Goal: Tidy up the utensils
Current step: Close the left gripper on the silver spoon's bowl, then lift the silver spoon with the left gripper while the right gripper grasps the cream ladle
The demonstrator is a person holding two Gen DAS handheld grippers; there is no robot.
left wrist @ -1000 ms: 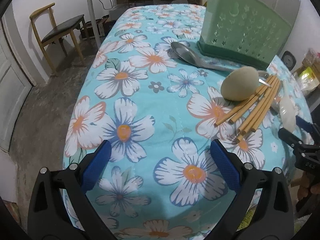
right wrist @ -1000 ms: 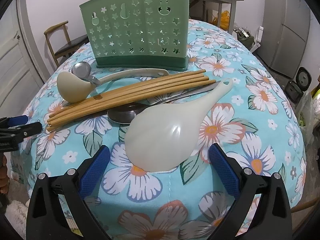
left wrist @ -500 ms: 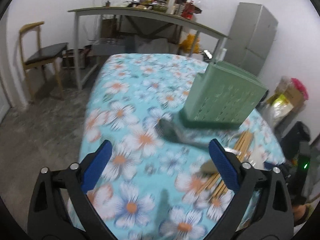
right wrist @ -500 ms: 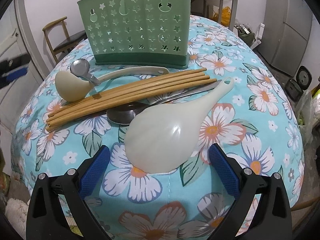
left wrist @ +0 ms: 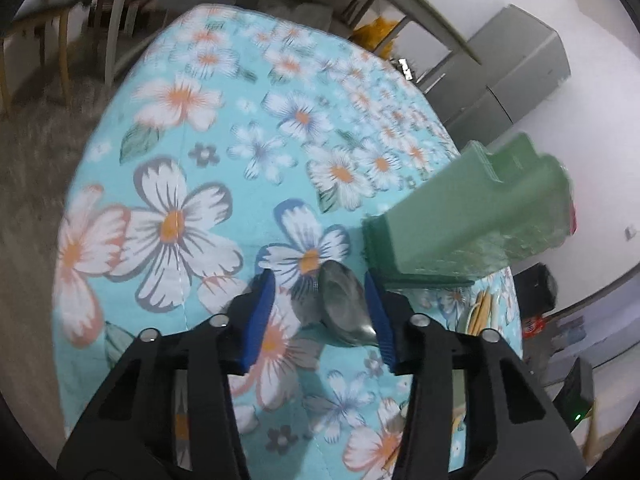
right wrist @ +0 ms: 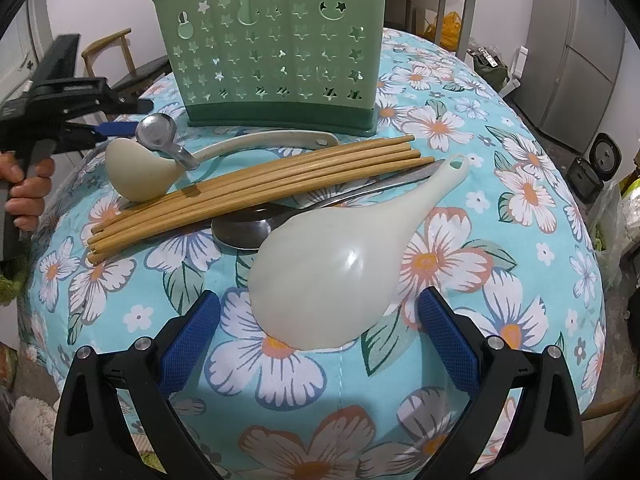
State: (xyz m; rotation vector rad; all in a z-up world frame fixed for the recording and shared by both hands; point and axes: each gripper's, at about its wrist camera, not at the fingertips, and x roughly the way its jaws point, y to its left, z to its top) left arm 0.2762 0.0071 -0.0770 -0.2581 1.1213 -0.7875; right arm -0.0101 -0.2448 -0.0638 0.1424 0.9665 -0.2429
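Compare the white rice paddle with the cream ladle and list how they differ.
The rice paddle has a broad, nearly flat blade; the cream ladle has a deep rounded bowl. The paddle lies nearest the right gripper, between its open fingers; the ladle lies farther back, by the green holder. The chopsticks cross the ladle's handle but not the paddle. Both are pale plastic and lie on the floral tablecloth.

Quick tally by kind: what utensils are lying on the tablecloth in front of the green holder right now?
Metal spoons: 2
Cream ladle: 1
White rice paddle: 1
Wooden chopsticks: 5 visible, bundled
Total: 9, all outside the green holder
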